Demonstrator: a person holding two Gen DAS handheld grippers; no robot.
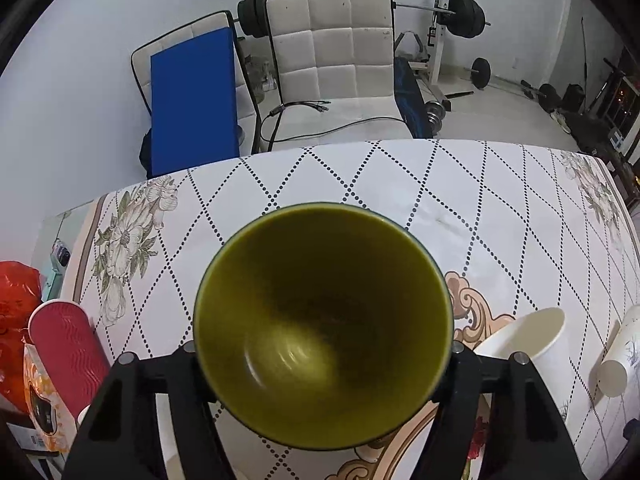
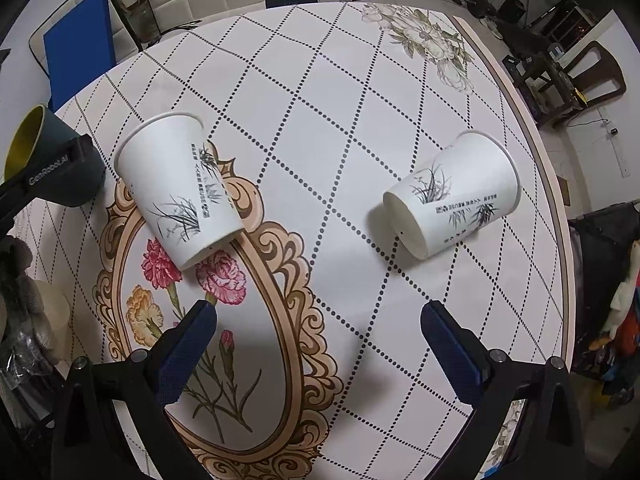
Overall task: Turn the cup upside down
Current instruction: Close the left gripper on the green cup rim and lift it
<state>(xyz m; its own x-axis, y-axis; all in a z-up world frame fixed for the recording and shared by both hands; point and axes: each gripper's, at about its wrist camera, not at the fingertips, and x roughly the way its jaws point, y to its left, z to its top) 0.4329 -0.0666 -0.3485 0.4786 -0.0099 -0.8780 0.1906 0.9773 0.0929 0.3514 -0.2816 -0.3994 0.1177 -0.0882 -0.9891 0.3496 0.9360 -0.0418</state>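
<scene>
Behind your round table [image 2: 400, 120], with its dotted diamond cloth, stand padded chairs [image 1: 332, 48] and a barbell rack [image 1: 444, 12], so you are working in a home gym corner. At the far left of the tabletop a red ribbed cup [image 1: 66, 352] stands beside an orange bag [image 1: 16, 300], well clear of the action. Your left gripper [image 1: 324, 364] has its jaws closed on the dark cup [image 1: 324, 328] with the yellow-green inside, pinching it at the sides and lifting it off the cloth; the mouth faces the wrist camera, so the cup looks tipped over partway, which suits a grip across the body that lets you roll your wrist. Just to its right a white paper cup [image 2: 180, 188] lies on its side on the ornate frame print, and farther right a second paper cup [image 2: 452, 196] also lies tipped on its side, apart from the first. Your right gripper [image 2: 320, 344] hovers over the near side of the table with jaws wide and nothing between them, likely waiting its turn.
</scene>
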